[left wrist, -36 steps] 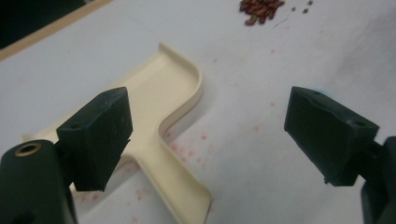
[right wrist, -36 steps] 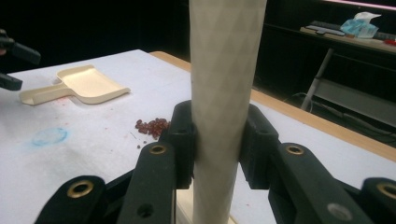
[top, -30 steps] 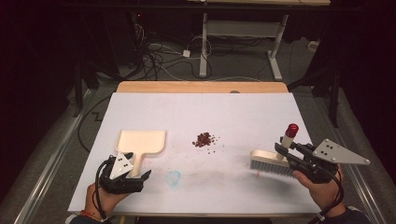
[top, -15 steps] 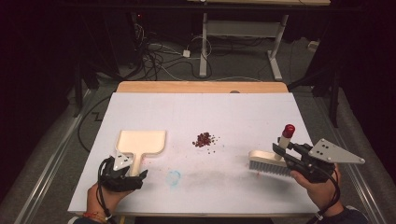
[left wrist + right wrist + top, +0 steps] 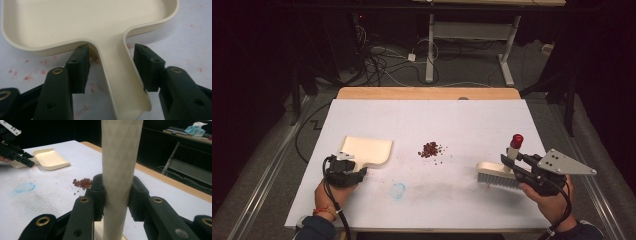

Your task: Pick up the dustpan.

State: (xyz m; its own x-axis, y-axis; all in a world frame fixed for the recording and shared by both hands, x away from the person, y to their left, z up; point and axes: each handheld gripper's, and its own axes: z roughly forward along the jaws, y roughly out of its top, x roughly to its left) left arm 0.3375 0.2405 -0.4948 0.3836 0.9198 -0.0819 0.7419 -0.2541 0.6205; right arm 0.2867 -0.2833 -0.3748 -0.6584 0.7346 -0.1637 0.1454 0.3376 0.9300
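A cream dustpan (image 5: 367,149) lies flat on the white table at the left. My left gripper (image 5: 357,171) is at its near end, open, with one jaw on each side of the dustpan's handle (image 5: 117,75) and a small gap at both pads. At the right, my right gripper (image 5: 513,162) is shut on the upright handle (image 5: 120,157) of a cream brush (image 5: 496,176) with a red tip (image 5: 516,140). The bristles rest on the table. A small pile of red bits (image 5: 430,149) lies between the dustpan and the brush.
A faint blue smear (image 5: 397,190) marks the white table cover (image 5: 462,120) near the front. Reddish stains dot the cover around the dustpan. A wooden strip (image 5: 427,93) runs along the far edge. Cables and table legs lie on the dark floor beyond.
My right gripper and the brush have shifted slightly left and towards the near edge. The left gripper and the dustpan have stayed put.
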